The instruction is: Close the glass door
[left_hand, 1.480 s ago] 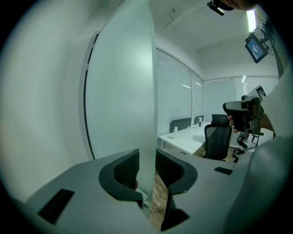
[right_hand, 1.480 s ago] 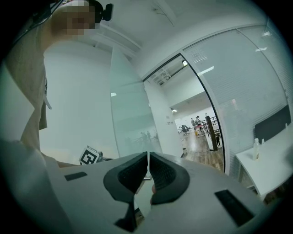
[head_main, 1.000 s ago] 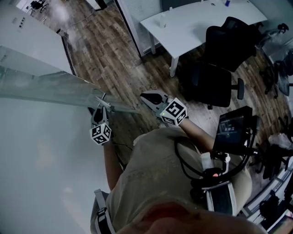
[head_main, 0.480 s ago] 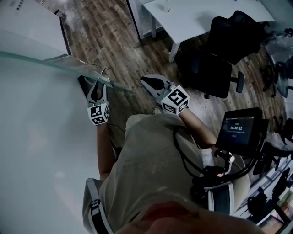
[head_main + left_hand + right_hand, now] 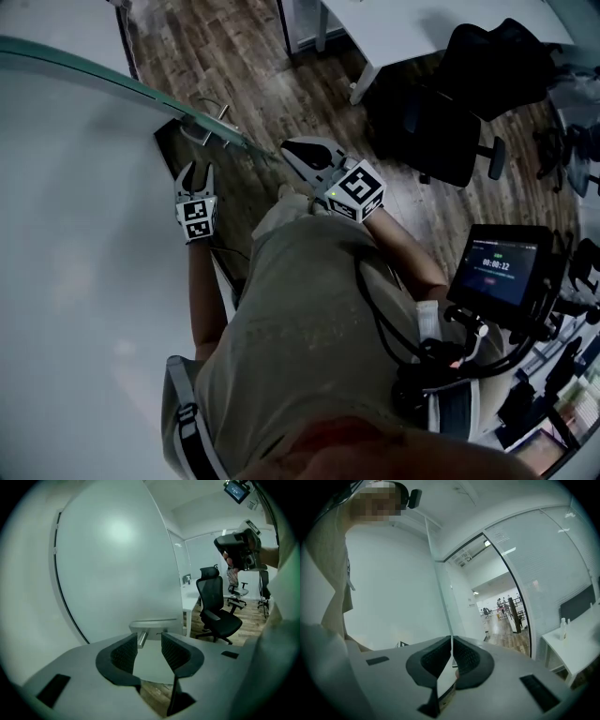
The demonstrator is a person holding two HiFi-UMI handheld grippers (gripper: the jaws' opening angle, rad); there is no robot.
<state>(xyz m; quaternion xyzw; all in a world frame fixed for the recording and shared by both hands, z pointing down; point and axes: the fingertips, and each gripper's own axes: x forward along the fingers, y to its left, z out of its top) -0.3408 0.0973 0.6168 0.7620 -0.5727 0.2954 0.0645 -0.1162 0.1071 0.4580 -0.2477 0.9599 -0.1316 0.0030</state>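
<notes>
Now the person holds two grippers up by the glass door (image 5: pixel 75 206). The door is the big milky pane on the person's left. Its top edge runs across to a thin end right by the right gripper (image 5: pixel 298 152). I cannot tell if they touch. The left gripper (image 5: pixel 194 173) is close to the door's face, below the metal handle (image 5: pixel 211 122). Its jaws have just been opening and stand apart with nothing between them. From the left gripper view, the handle (image 5: pixel 152 624) sticks out of the door just past the jaws. The right gripper's jaws are pressed together and hold nothing. A black chair (image 5: pixel 441 122) and a white desk (image 5: pixel 394 28) stand on the wood floor (image 5: pixel 244 56) behind.
</notes>
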